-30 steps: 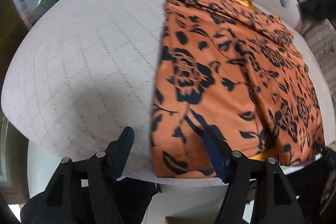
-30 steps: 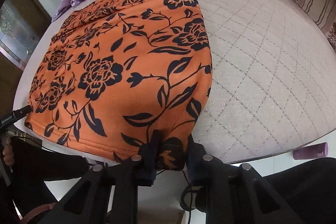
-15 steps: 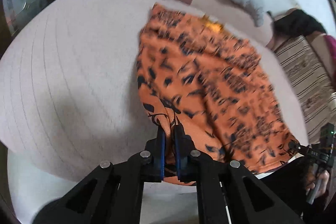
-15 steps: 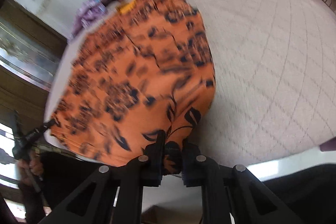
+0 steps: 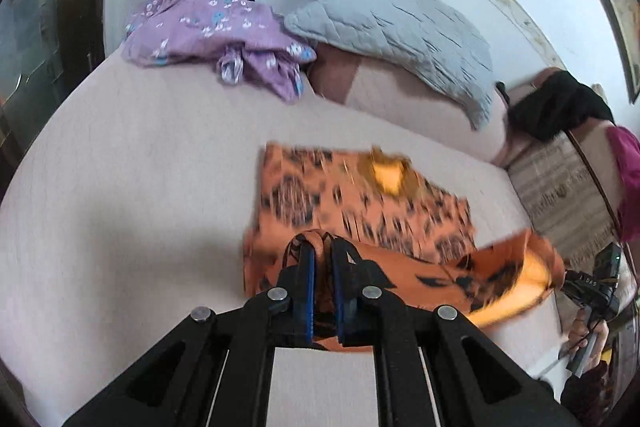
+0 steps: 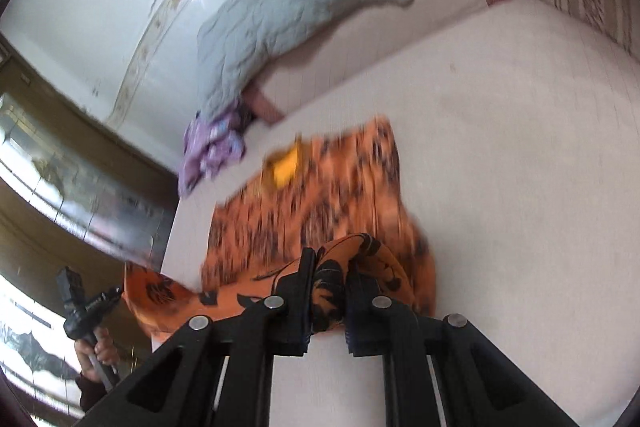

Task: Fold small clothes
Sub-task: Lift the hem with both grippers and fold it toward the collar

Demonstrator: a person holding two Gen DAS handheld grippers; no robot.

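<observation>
An orange garment with black flowers (image 5: 360, 203) lies on the pale quilted bed (image 5: 140, 187). Its near hem is lifted off the bed and hangs between both grippers. My left gripper (image 5: 322, 247) is shut on the hem's left corner. My right gripper (image 6: 330, 261) is shut on the hem's right corner (image 6: 360, 255). The far part of the garment (image 6: 320, 195) rests flat on the bed, with a yellow patch (image 6: 284, 167) at its top. The right gripper also shows at the right edge of the left wrist view (image 5: 592, 291).
A crumpled purple floral garment (image 5: 212, 31) lies at the bed's far left. A grey quilted pillow (image 5: 396, 27) leans on the headboard. A black item (image 5: 556, 103) and a striped cushion (image 5: 560, 195) are at the right. A mirrored wardrobe (image 6: 60, 187) stands left of the bed.
The left gripper shut on the hem's corner. Both grippers then lifted the near hem and carried it toward the far end, so the garment is folding over itself.
</observation>
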